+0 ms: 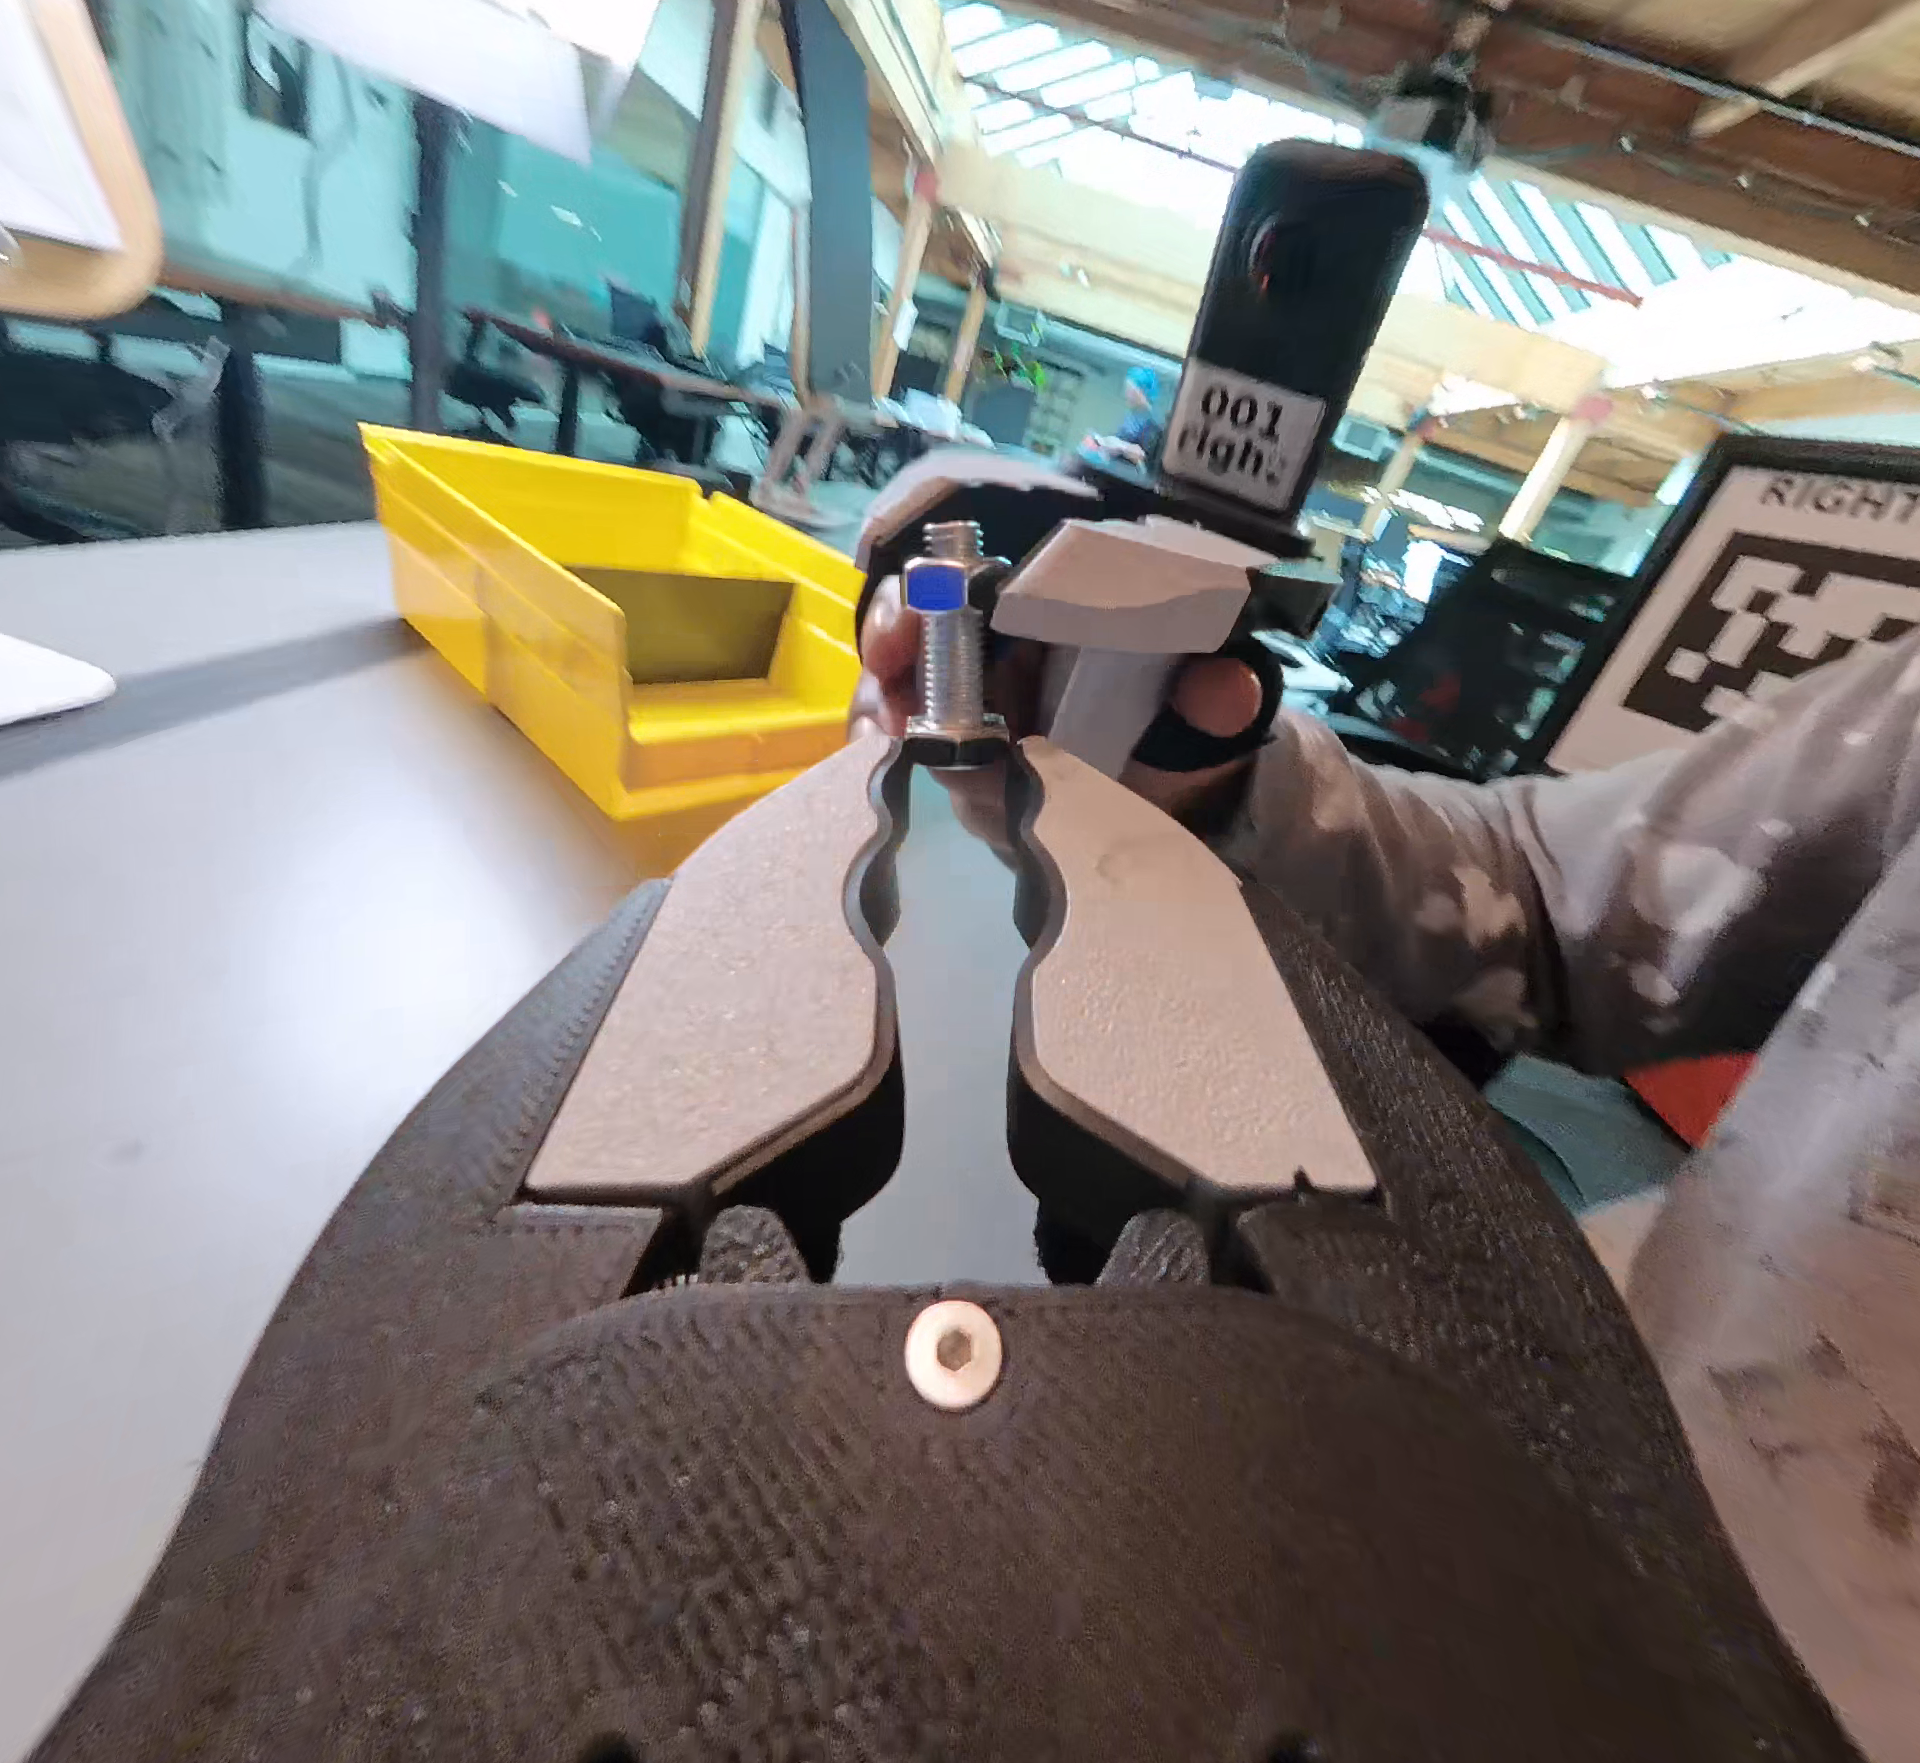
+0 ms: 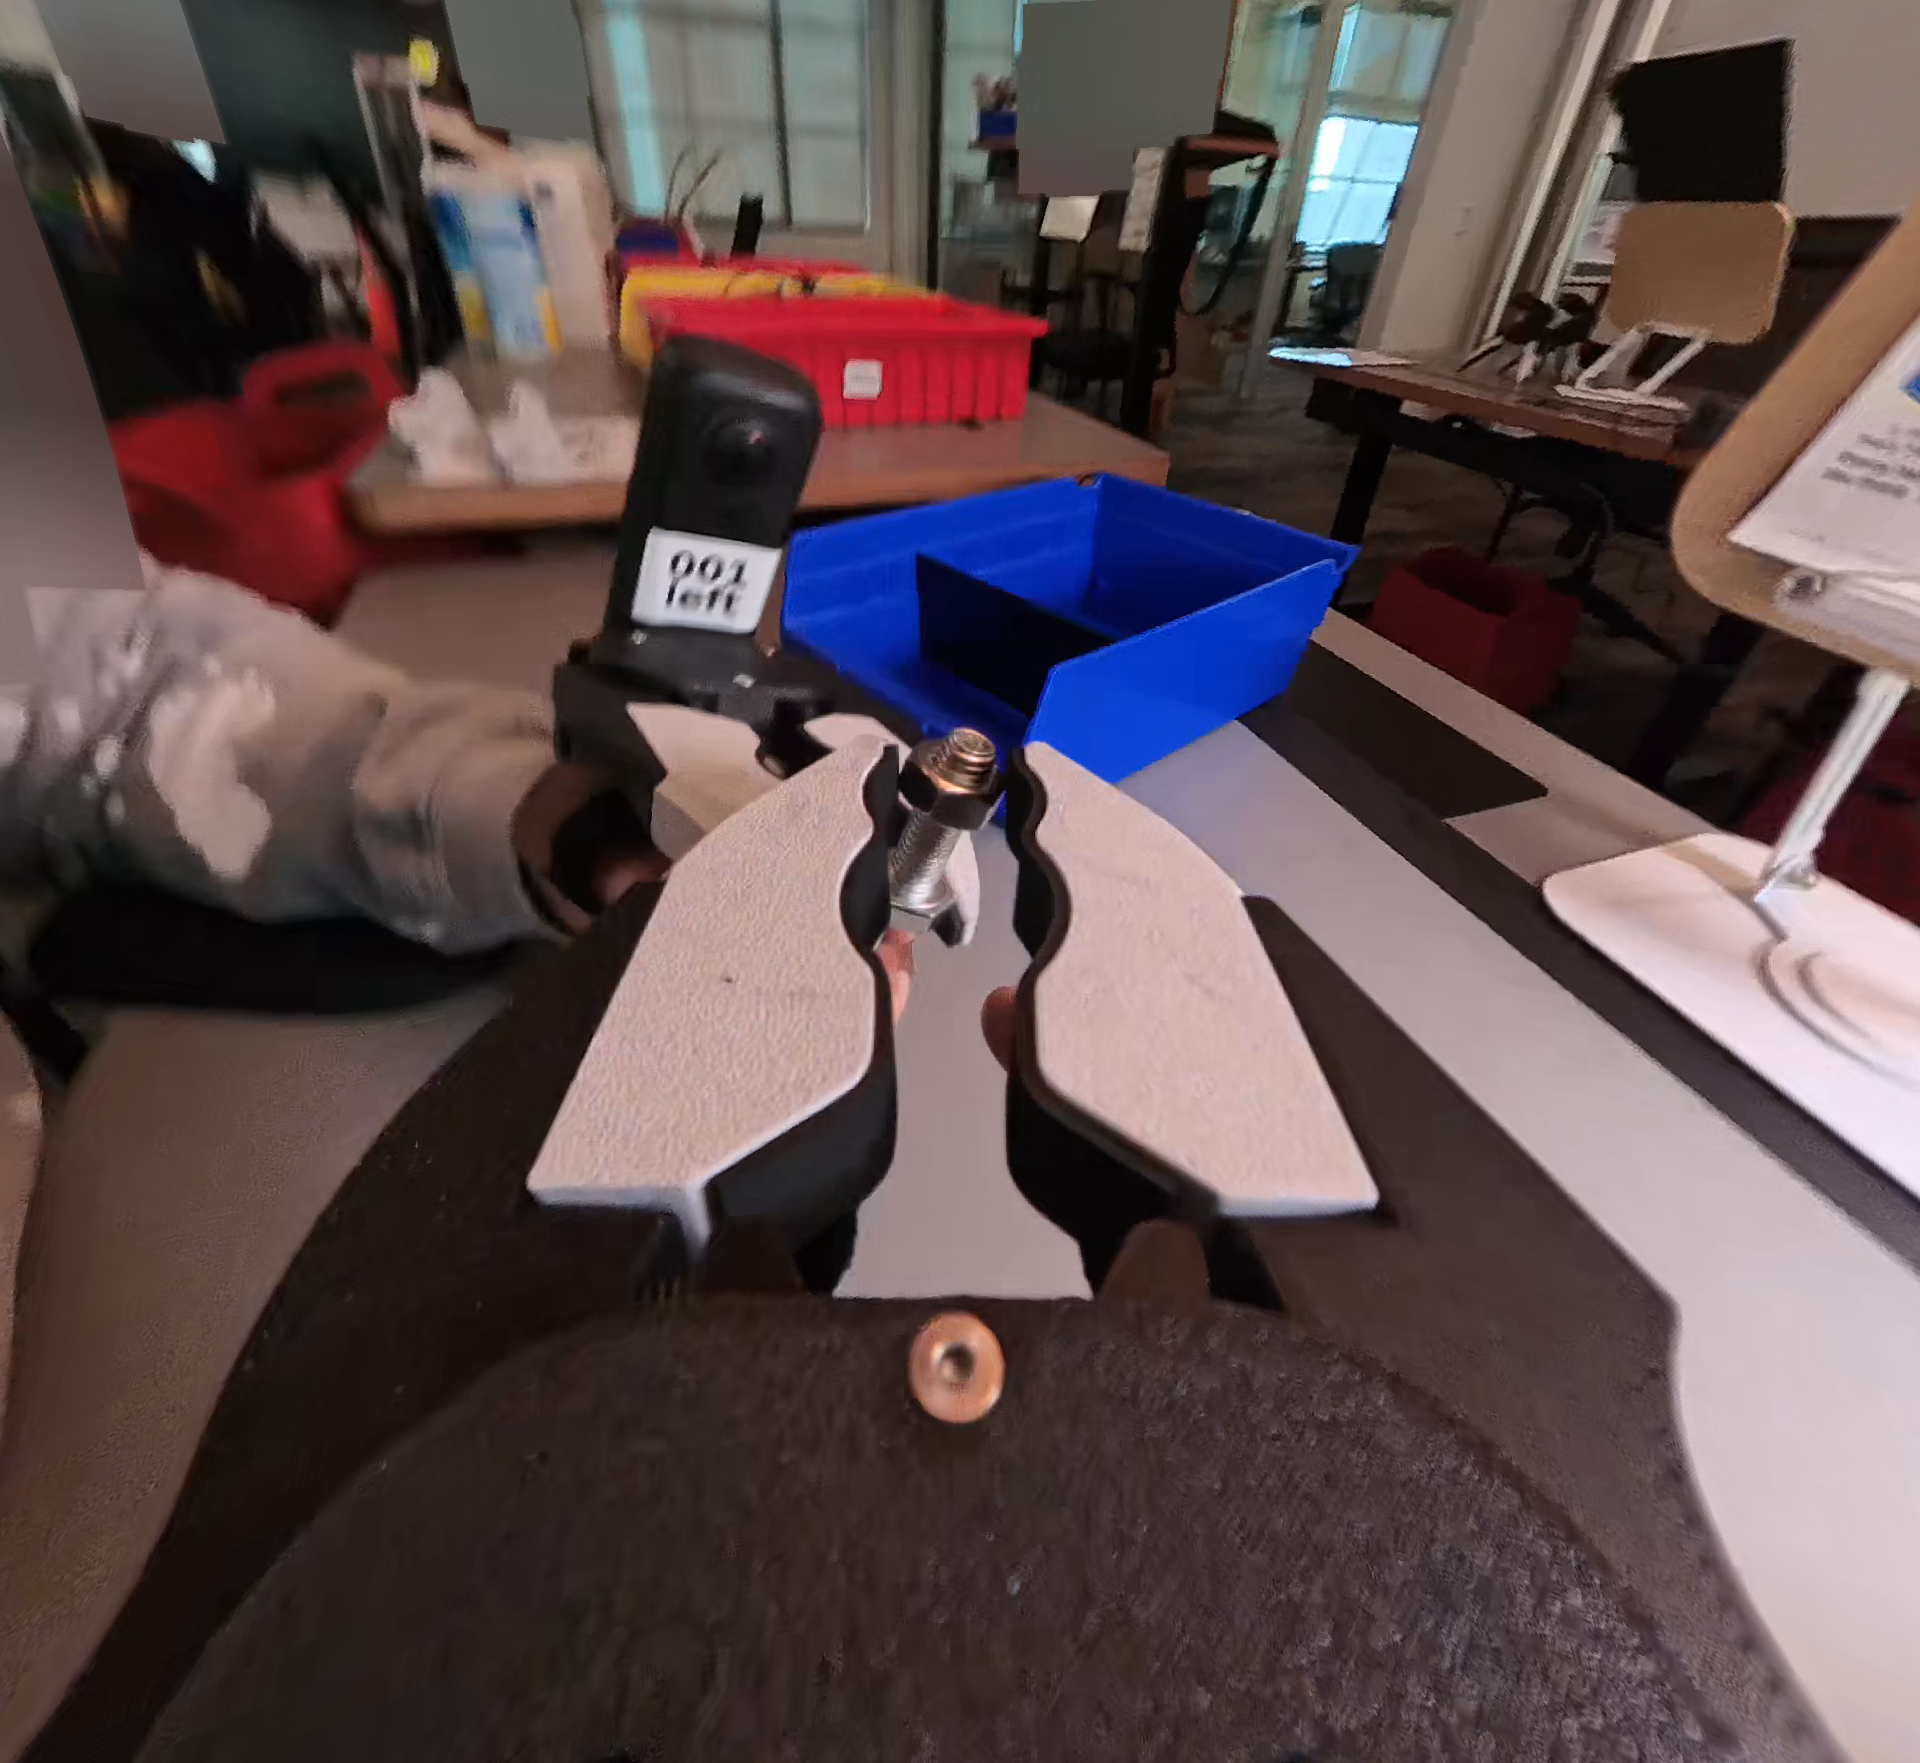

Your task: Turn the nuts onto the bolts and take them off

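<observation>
- Left tool [image 1: 948, 757]: tilted upward above the desk [image 1: 208, 882], fingertips clamped on the hexagonal head of the bolt [image 1: 943, 664].
- Bolt orientation in the left wrist view: long axis close to vertical, head at the bottom between the left tool's tips, threaded end pointing up.
- Nut [image 1: 940, 587]: threaded on the bolt near its upper end, with a short length of thread showing above it; one flat carries a blue mark.
- Right tool [image 2: 948, 773]: aimed forward and slightly down over the desk, fingers slightly apart with the nut between their tips. The left finger touches the nut; a narrow gap shows at the right finger, so a firm grip cannot be confirmed.
- Right wrist view: the bolt leans, threaded end toward the camera and up, head lower and farther away.
- Both tools meet at the bolt, held in the air above the desk.
- Yellow bin [image 1: 623, 612]: on the desk beyond the left tool.
- Blue bin [image 2: 1060, 612]: on the desk beyond the right tool.
</observation>
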The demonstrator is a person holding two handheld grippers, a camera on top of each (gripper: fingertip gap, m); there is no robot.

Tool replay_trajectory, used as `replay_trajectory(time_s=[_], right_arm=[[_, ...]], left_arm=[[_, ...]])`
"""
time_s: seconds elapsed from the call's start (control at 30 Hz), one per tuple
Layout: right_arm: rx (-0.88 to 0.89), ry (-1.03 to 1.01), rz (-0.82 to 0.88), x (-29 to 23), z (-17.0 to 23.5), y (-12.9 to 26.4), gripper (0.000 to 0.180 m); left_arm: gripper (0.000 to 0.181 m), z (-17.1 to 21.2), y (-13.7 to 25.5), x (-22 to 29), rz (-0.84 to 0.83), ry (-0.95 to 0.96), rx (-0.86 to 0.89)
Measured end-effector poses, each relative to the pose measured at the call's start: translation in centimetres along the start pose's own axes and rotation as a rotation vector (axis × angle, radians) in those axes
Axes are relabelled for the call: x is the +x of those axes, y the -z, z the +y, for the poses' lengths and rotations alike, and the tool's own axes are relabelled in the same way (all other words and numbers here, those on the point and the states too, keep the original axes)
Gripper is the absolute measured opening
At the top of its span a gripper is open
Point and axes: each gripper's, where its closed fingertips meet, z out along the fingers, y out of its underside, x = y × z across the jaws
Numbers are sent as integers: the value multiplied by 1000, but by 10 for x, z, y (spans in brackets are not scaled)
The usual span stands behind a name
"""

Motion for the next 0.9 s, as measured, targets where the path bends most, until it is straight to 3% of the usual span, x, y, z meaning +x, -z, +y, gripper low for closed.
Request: replay_trajectory(time_s=[0.4, 0.6, 0.77, 0.9], right_arm=[[1, 130, -108, -16, 8, 10, 19], [29, 131, -113, -18, 6, 11, 19], [114, -6, -92, -11, -3, 11, 27], [208, -128, 7, 15, -13, 21, 7]], left_arm=[[20, 11, -5, 12, 80, 9, -57], [19, 10, -5, 13, 44, -91, -65], [19, -7, 1, 7, -51, -207, 37], [19, -18, 7, 4, -81, -225, 87]])
